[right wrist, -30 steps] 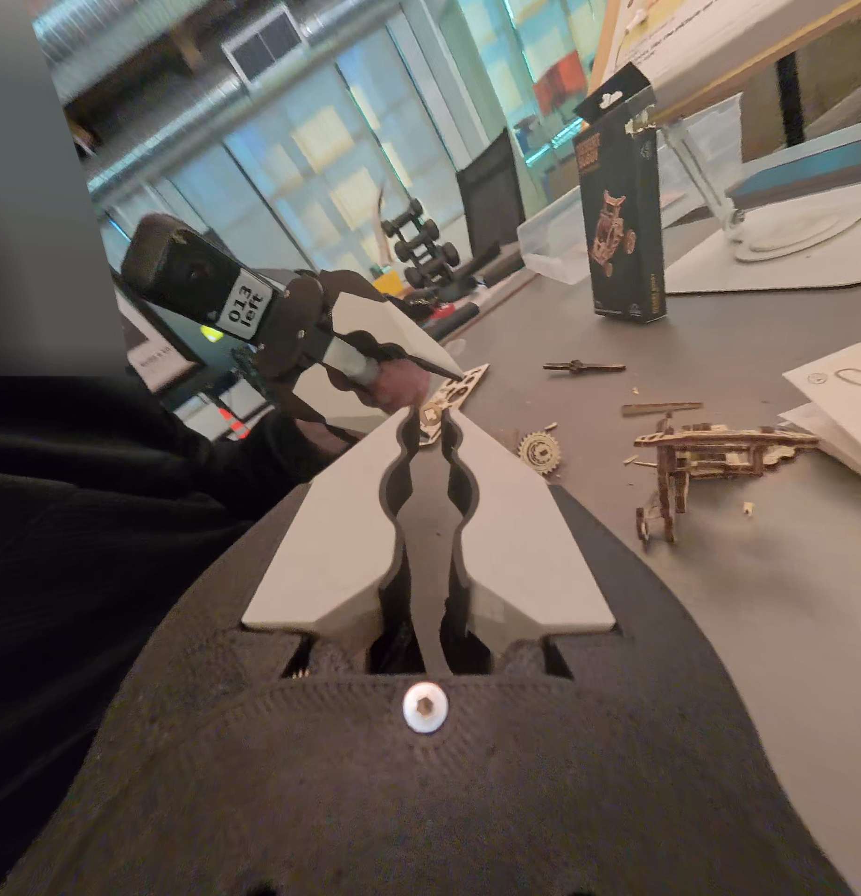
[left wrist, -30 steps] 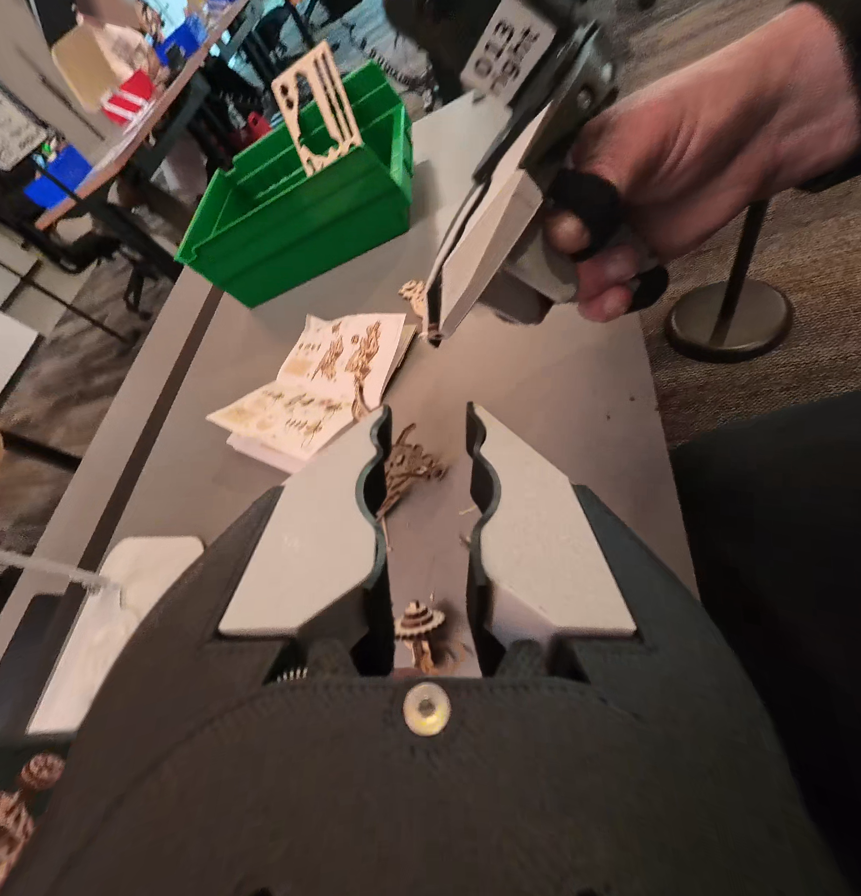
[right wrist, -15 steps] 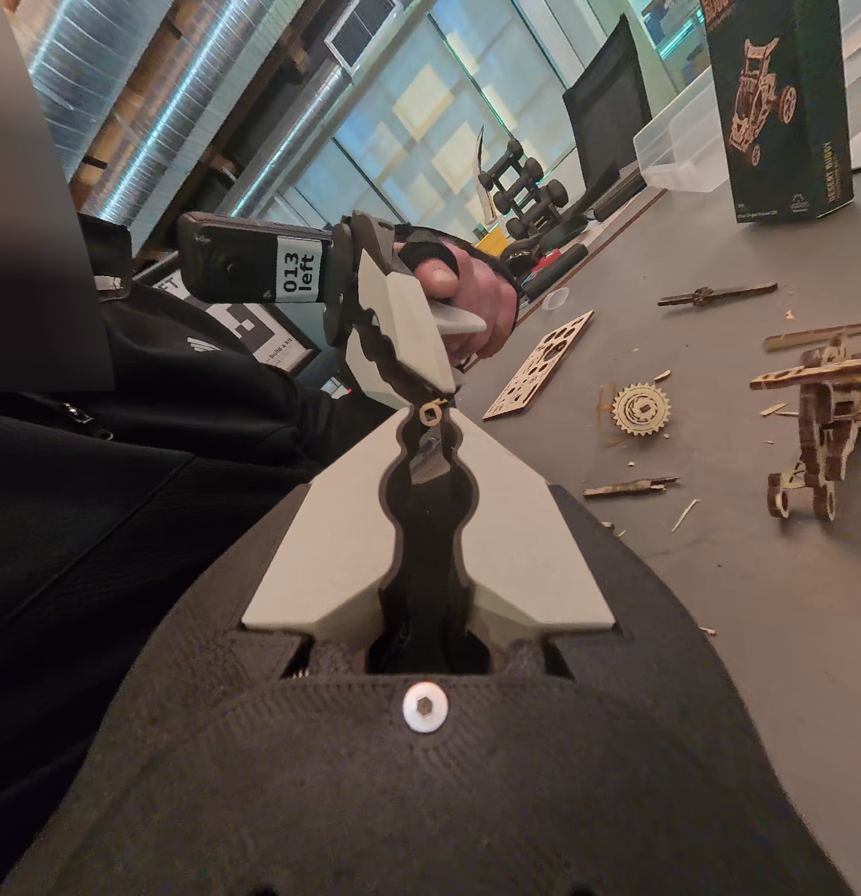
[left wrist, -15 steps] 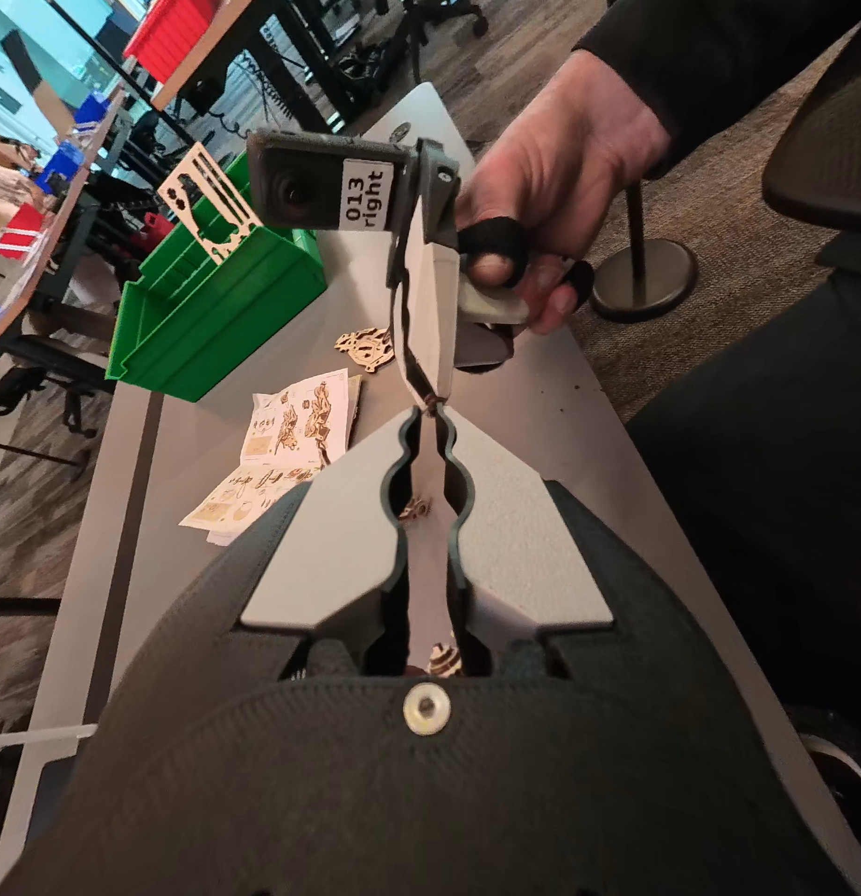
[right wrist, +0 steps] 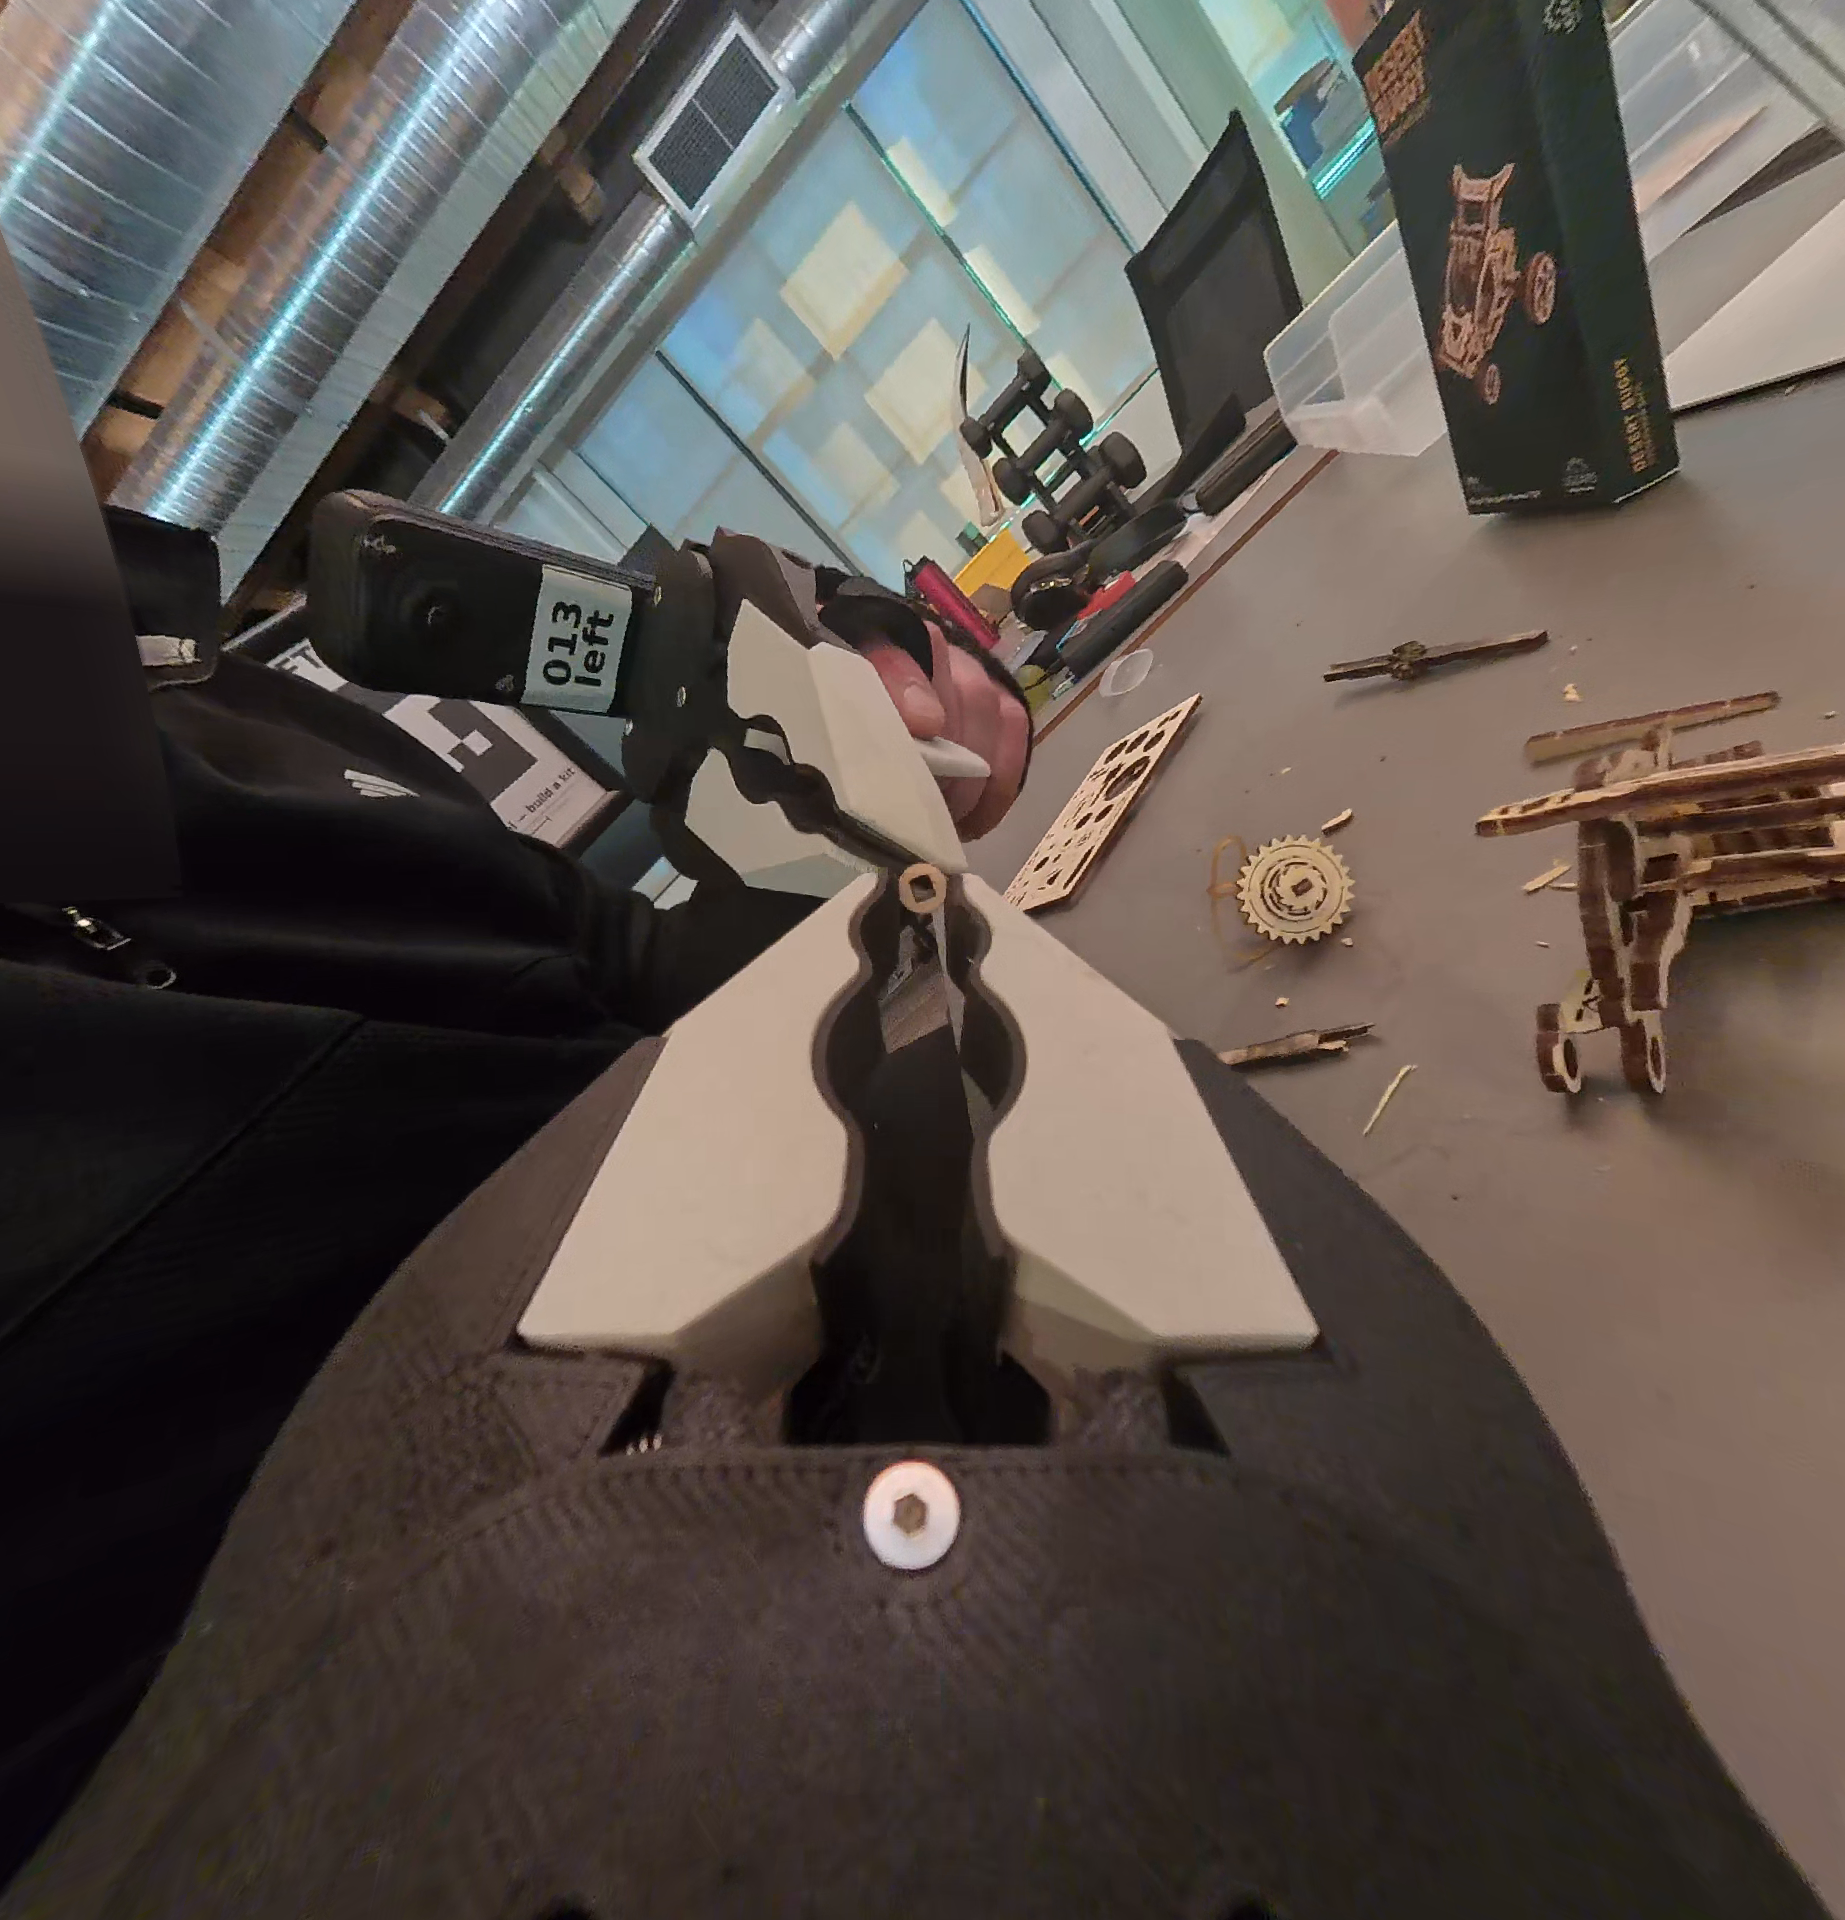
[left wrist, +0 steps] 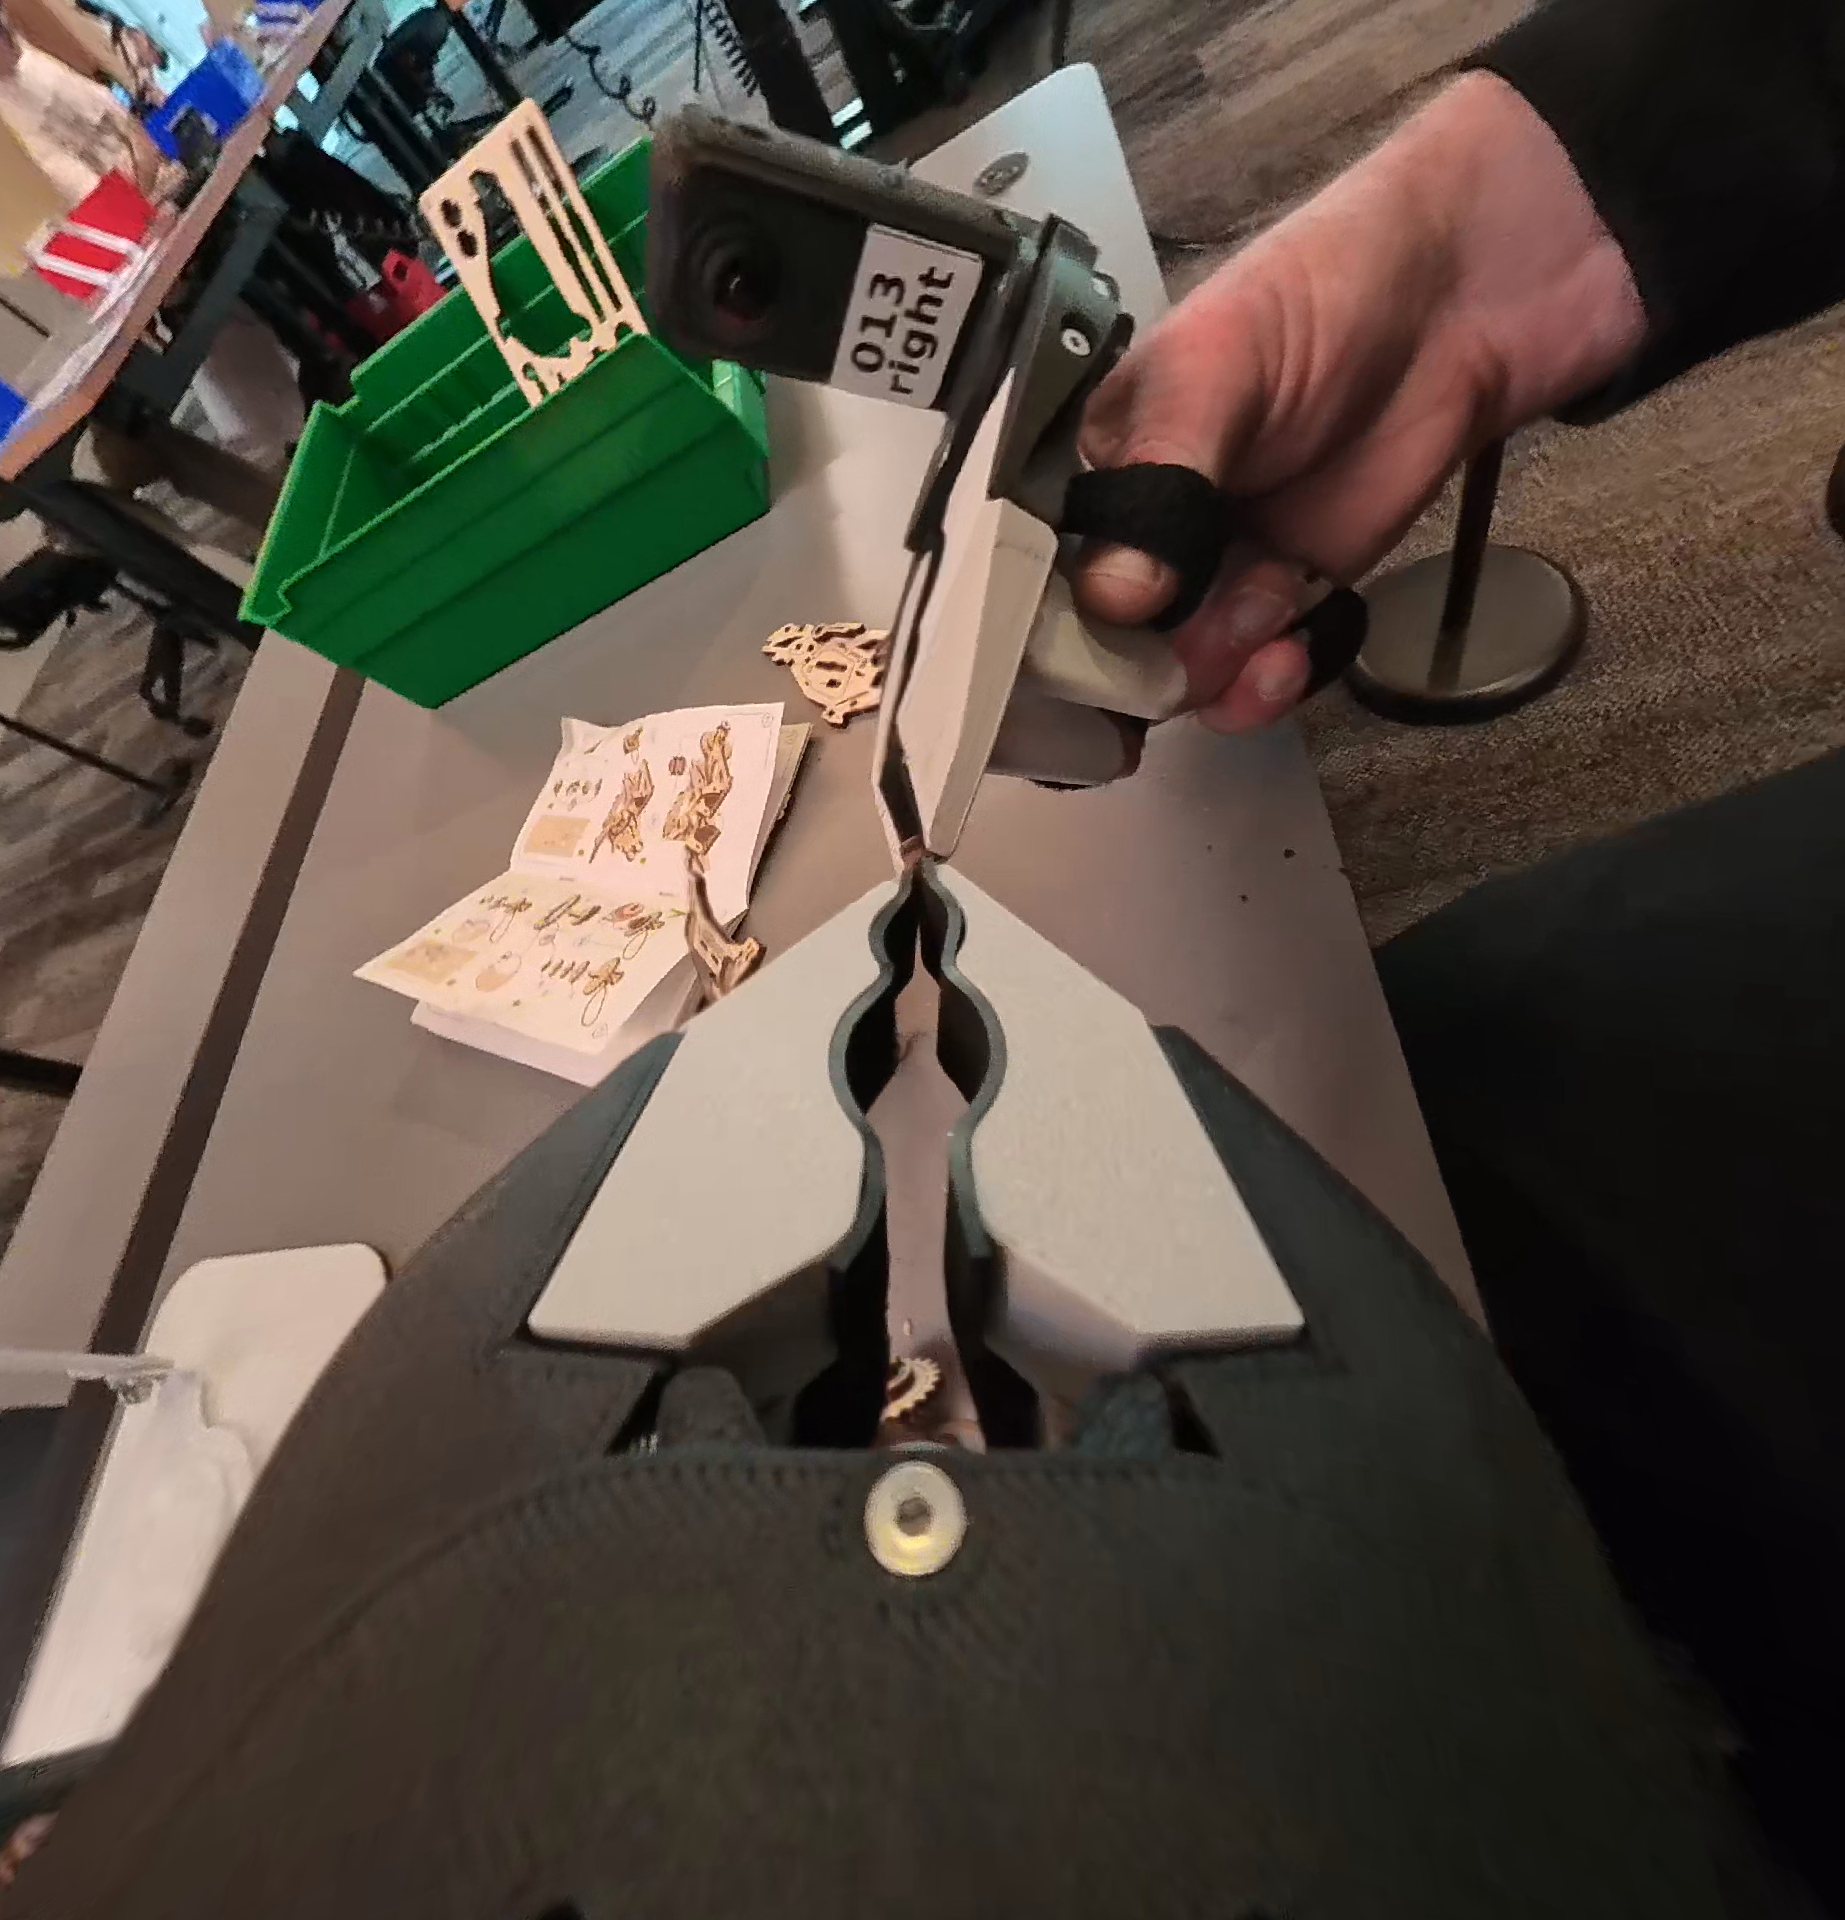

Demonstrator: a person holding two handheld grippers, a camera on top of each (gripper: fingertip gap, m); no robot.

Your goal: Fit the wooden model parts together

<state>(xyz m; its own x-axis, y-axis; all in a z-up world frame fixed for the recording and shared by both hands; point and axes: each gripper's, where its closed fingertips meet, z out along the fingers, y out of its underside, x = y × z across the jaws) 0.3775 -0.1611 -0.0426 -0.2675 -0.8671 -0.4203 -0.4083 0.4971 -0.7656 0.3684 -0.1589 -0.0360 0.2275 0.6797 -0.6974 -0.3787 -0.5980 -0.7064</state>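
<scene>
A small wooden ring [right wrist: 920, 890] with a square hole sits pinched between the tips of my right gripper [right wrist: 920, 896], which is shut on it above the table's near edge. My left gripper [left wrist: 918, 899] is shut, and its tips meet the right gripper's tips [left wrist: 910, 847] end to end at the ring. I cannot see whether anything thin lies between the left tips. In the right wrist view the left gripper [right wrist: 923, 854] comes in from the upper left and touches the ring. A half-built wooden model [right wrist: 1676, 894] and a toothed gear [right wrist: 1295, 888] lie on the grey table [right wrist: 1520, 1299].
A green bin [left wrist: 502, 499] with a punched wooden sheet [left wrist: 533, 239] stands at the far end. An instruction booklet [left wrist: 606, 883] and a wooden part cluster [left wrist: 830, 665] lie on the table. A punched sheet [right wrist: 1105, 800], loose sticks [right wrist: 1432, 657] and a dark box [right wrist: 1520, 249] also show. The tips of both grippers are at nearly the same place. Left tips and right tips are each some 15 cm from the toothed gear [right wrist: 1295, 888].
My left gripper has gone from open to shut and lifted off the table. Both grippers have swung to face each other and come tip to tip at the ring.
</scene>
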